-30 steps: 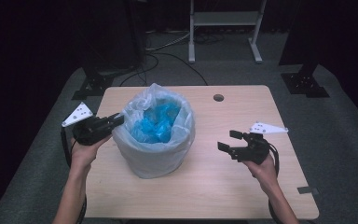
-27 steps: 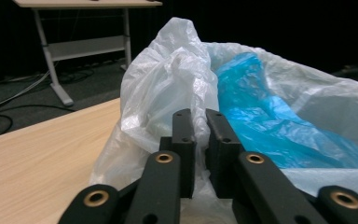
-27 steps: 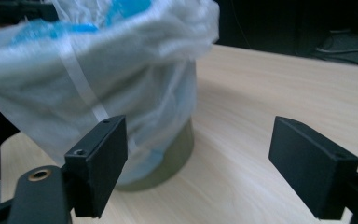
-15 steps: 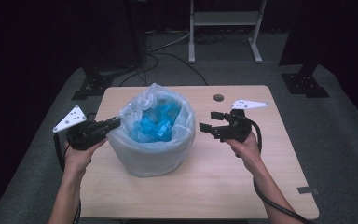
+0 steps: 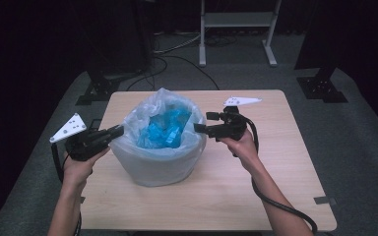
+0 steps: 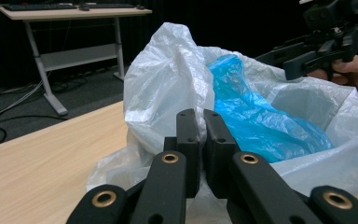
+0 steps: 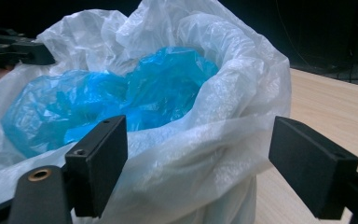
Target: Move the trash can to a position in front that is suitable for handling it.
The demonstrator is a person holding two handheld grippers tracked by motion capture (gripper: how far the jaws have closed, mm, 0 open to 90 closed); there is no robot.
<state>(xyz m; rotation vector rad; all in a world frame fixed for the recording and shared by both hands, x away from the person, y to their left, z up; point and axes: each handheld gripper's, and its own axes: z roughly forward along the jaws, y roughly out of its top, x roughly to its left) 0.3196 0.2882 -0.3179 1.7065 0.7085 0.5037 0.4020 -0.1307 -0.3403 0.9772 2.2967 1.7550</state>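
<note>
1. Since a second ago, the right gripper (image 5: pixel 201 122) has crossed from the table's right part over to the right rim of the white bag (image 5: pixel 160 160); half a second back it was already most of the way there.
2. Over the same second the left gripper (image 5: pixel 118 131) has hardly shifted at the bag's left rim, and its jaws have just been closing.
3. Now, in the left gripper view, the left gripper (image 6: pixel 202 122) has its jaws pressed together on a fold of the white bag (image 6: pixel 168 88), pinching the thin plastic at the rim.
4. Seen in the right gripper view, the right gripper (image 7: pixel 205 149) has its jaws spread wide, with the rim of the white bag (image 7: pixel 223 154) between them; the pads do not press on it.
5. At the middle of the wooden table (image 5: pixel 275 167) stands the white bag, upright with its mouth open.
6. Inside it lies crumpled blue plastic (image 5: pixel 165 130), below the rim and nearer the far side.
7. From the near edge of the table the person's forearms reach in, one on each side of the bag.
</note>
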